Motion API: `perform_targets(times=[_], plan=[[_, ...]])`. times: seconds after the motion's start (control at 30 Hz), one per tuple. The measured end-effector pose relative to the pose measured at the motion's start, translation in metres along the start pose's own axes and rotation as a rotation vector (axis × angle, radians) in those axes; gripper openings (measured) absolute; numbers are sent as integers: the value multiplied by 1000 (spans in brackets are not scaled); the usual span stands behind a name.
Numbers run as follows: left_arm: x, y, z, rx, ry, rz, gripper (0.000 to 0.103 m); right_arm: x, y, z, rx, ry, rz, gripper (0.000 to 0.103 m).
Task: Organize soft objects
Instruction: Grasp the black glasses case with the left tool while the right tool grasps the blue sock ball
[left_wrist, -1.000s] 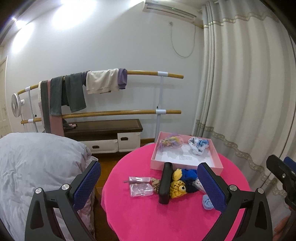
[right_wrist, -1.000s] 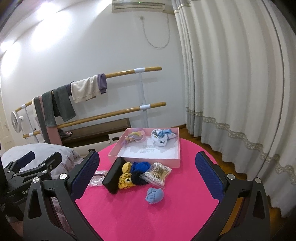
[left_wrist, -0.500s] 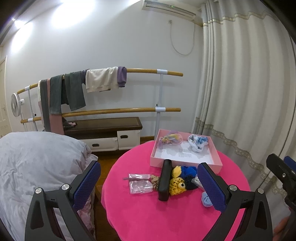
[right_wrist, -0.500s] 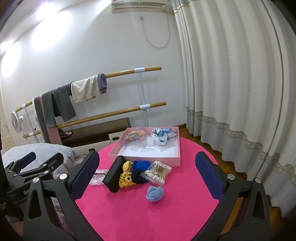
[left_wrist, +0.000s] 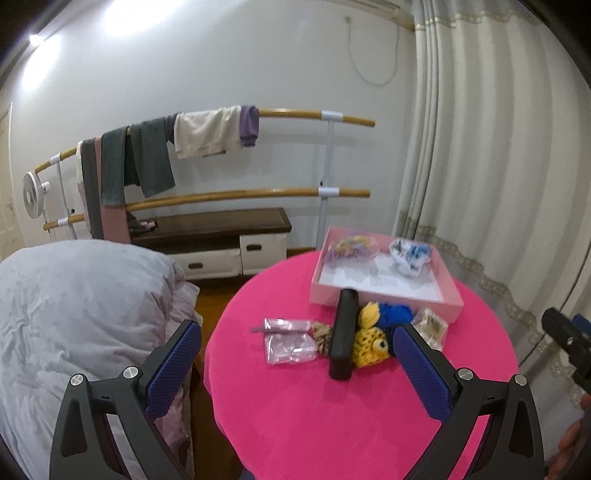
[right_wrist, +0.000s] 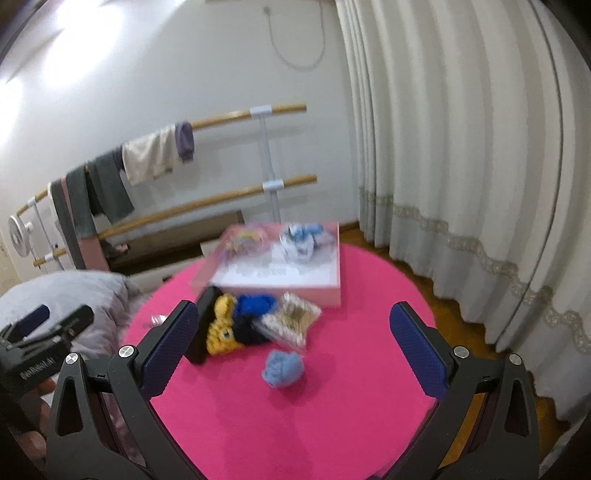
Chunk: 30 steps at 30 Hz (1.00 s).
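Right-wrist view is motion-blurred: contents of the pink box read only as a pastel bundle and a white-blue fabric piece. Left tool has jaws apart and empty; right tool likewise apart, nothing between its pads. On the round pink surface, just in front of the box: black case touching a yellow crocheted toy, dark blue yarn item behind it, bag of cotton swabs, clear pouch. The light blue soft ball lies apart; hidden behind the left tool's right finger in its own view. Versus 0.5 s ago, both cameras sit closer and tilted lower.
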<state>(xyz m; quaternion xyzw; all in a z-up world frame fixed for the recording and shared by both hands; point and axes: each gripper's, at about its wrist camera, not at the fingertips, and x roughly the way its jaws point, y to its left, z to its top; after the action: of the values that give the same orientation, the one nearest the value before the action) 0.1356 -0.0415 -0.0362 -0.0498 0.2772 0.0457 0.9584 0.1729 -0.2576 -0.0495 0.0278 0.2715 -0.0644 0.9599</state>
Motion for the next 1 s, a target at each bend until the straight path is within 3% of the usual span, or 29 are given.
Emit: perform_targets(times=[0.27,0.77,0.83,1.0], plan=[[58,-9,-10,36,113,11,103,58,-10,-35,1,163,3,103],[187,-25,-22,75,239,5,103,149,-7,-66,-24,350,20,102],[201,-25,-21,74,245,5,102,159,-5,-70,-34,372,28,91],[228,-25,-21,70,254,-1,96,174,2,-75,-52,395,67,76]])
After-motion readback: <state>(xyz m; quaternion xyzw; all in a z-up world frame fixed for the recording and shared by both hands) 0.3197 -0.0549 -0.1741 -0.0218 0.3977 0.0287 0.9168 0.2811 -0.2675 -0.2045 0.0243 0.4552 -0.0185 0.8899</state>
